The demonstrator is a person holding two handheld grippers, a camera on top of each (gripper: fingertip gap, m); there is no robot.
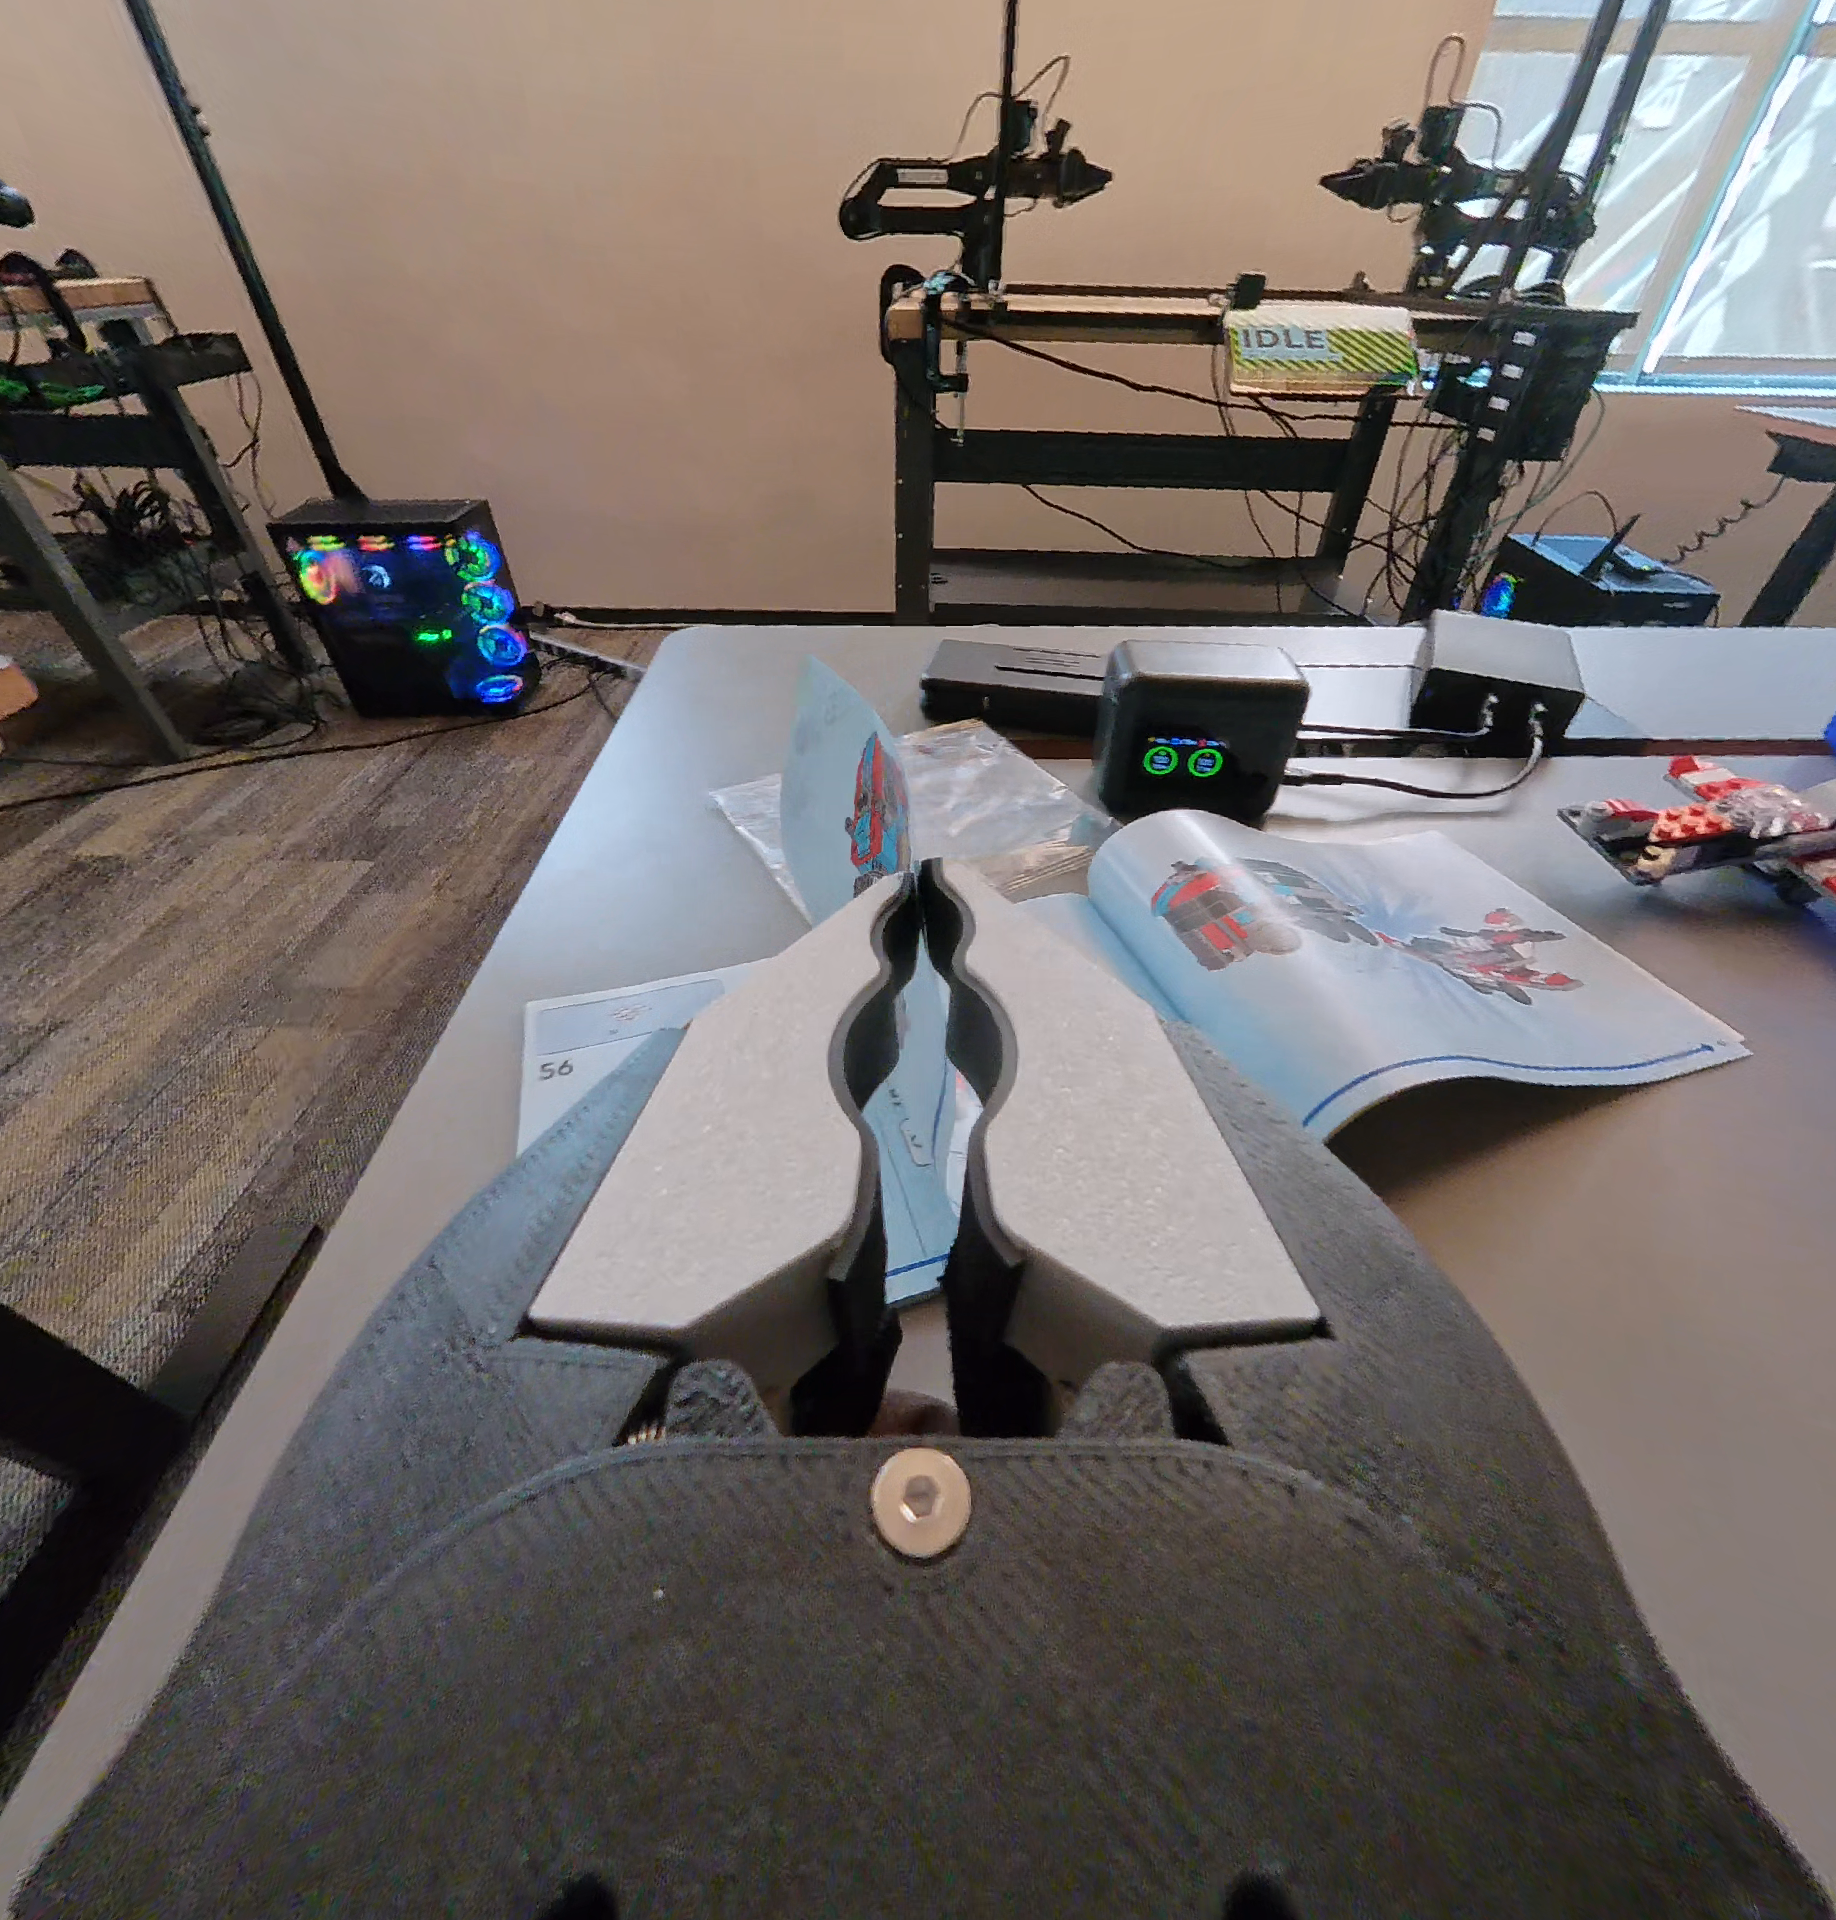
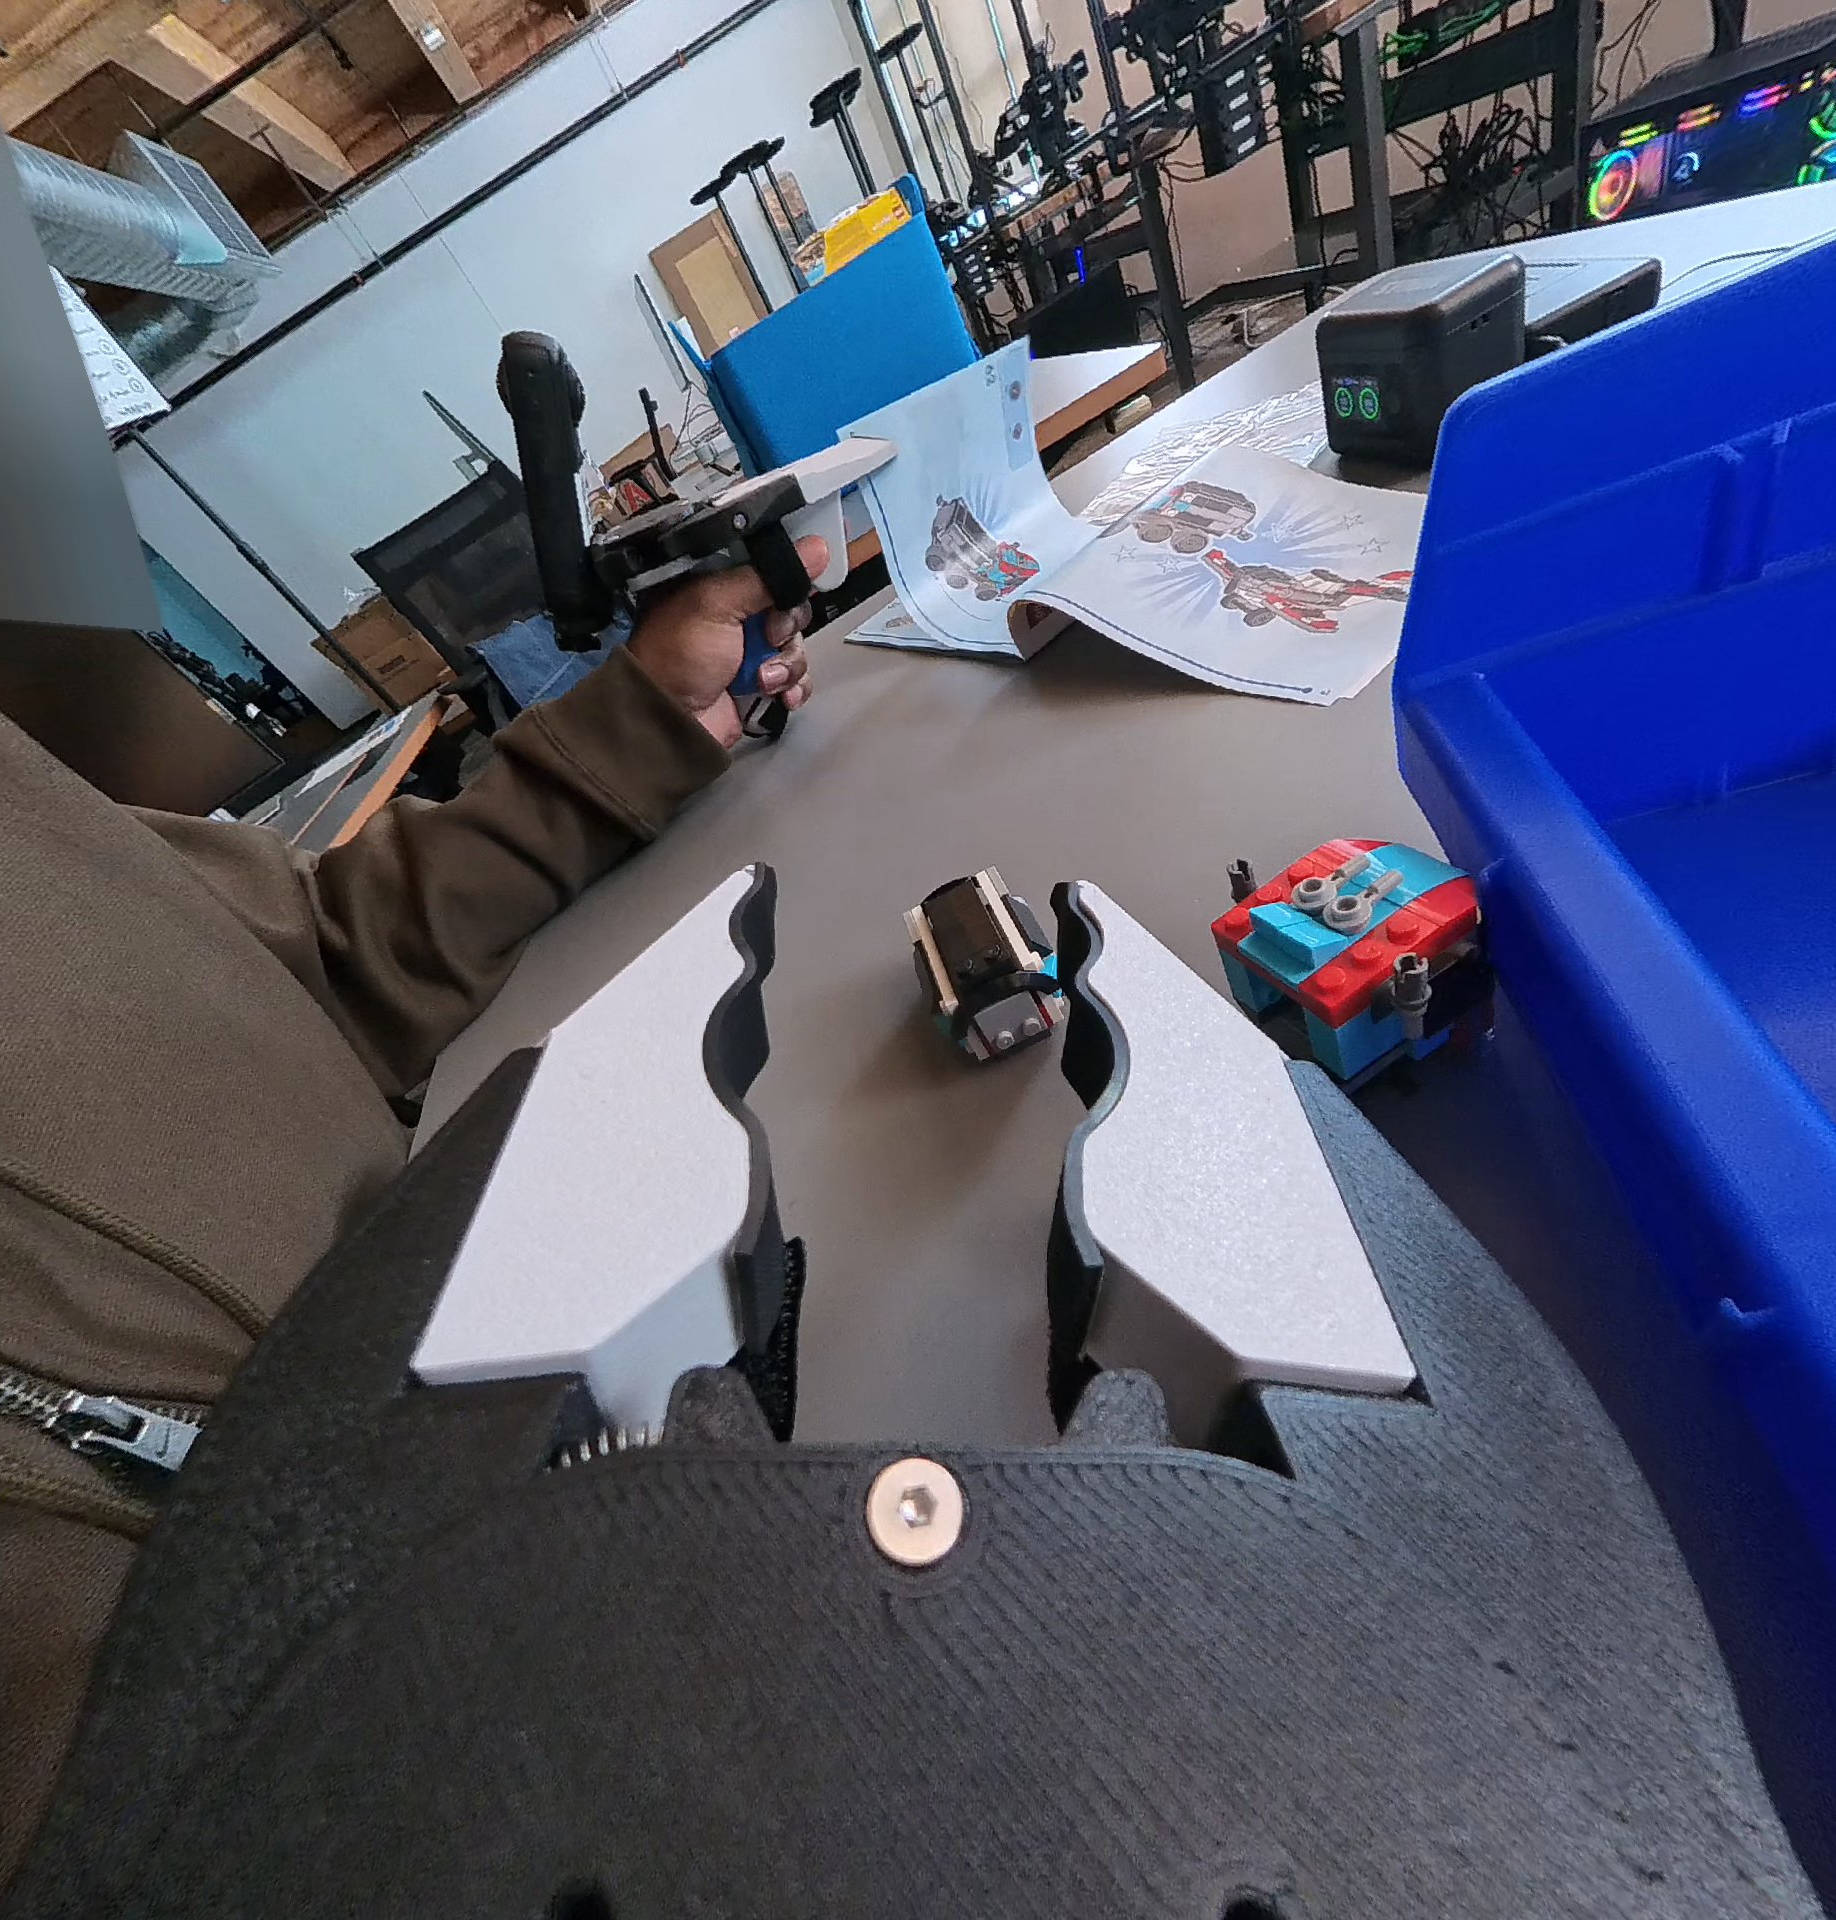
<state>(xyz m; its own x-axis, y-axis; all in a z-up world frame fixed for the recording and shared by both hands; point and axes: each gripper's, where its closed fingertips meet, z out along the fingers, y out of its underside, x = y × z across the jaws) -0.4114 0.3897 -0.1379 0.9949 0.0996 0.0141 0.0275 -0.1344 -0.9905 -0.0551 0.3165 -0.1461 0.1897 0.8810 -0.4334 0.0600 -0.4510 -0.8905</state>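
Left tongs [image 1: 919, 883] pinch booklet page [image 1: 852, 790]; right tongs [image 2: 919, 935] gape

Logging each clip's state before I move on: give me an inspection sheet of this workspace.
Surface: grey table, mostly bare near the person.
Job's things: open instruction booklet; small black brick piece; red-and-teal brick build; red brick model.
Clutter: clear plastic bag; blue bin; loose printed sheet.
Grippers: left gripper fingers shut on a booklet page, lifting it; right gripper fingers open, not gripping the black piece that lies between the fingertips.
Cables: black leads from black boxes.
Surroundings: lit computer tower, equipment benches, window.
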